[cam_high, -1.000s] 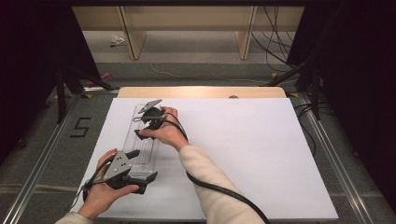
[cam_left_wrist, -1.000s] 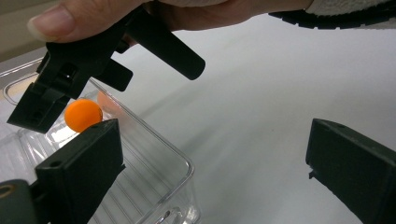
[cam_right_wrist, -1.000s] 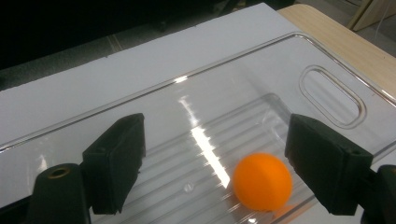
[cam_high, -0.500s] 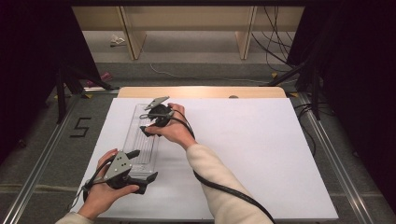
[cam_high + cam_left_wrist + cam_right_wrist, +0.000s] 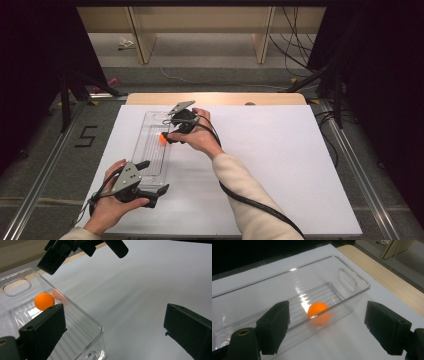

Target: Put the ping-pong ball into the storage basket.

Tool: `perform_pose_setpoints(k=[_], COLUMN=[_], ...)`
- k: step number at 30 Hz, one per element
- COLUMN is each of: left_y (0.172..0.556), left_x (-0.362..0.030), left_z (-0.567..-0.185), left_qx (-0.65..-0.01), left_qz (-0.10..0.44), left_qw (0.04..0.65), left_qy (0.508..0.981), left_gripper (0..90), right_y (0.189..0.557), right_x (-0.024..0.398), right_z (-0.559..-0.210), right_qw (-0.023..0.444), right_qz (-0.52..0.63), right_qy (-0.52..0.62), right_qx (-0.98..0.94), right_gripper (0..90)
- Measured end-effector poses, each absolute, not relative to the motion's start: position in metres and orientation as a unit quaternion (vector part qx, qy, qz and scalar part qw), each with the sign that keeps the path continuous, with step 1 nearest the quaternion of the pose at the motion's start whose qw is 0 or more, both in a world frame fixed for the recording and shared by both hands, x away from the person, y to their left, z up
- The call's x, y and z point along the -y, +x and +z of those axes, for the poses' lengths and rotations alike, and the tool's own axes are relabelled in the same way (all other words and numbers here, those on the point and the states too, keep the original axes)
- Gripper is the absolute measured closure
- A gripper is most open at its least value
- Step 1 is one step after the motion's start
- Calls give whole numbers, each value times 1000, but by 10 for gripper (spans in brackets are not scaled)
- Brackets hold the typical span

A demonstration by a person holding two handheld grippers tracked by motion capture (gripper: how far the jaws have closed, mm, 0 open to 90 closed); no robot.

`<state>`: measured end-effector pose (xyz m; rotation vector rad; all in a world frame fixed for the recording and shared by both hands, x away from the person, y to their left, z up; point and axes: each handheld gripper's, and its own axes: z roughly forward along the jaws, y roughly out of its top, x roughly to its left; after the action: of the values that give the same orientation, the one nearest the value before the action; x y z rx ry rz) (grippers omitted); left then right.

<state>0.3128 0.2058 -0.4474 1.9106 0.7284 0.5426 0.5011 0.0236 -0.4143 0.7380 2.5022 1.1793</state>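
Inside the long clear plastic bin (image 5: 152, 145) lay a small orange ball (image 5: 163, 139), so the right gripper (image 5: 172, 134), fingers open like the left gripper's (image 5: 150, 179), should descend squarely over it.

- The clear bin (image 5: 75, 322) ran off the left gripper view's bottom and left edges.
- The right gripper (image 5: 172, 134) partly covered the orange ball (image 5: 163, 139) in the high view.

orange ball (image 5: 163, 139) now in clear bin (image 5: 150, 165), right hand-held gripper (image 5: 169, 134) farther up
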Motion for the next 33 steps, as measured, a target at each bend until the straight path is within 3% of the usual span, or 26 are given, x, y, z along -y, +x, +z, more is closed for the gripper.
perform_pose_setpoints(k=[33], left_y=[314], left_x=[-206], left_z=[-448], left_qx=[-302], left_qz=[224], left_qw=[489], left_qy=[787], left_gripper=[35], right_y=[495], right_x=[56], right_z=[-411], right_qw=[148], right_qz=[419], right_qy=[291], right_qx=[-848], right_gripper=[211])
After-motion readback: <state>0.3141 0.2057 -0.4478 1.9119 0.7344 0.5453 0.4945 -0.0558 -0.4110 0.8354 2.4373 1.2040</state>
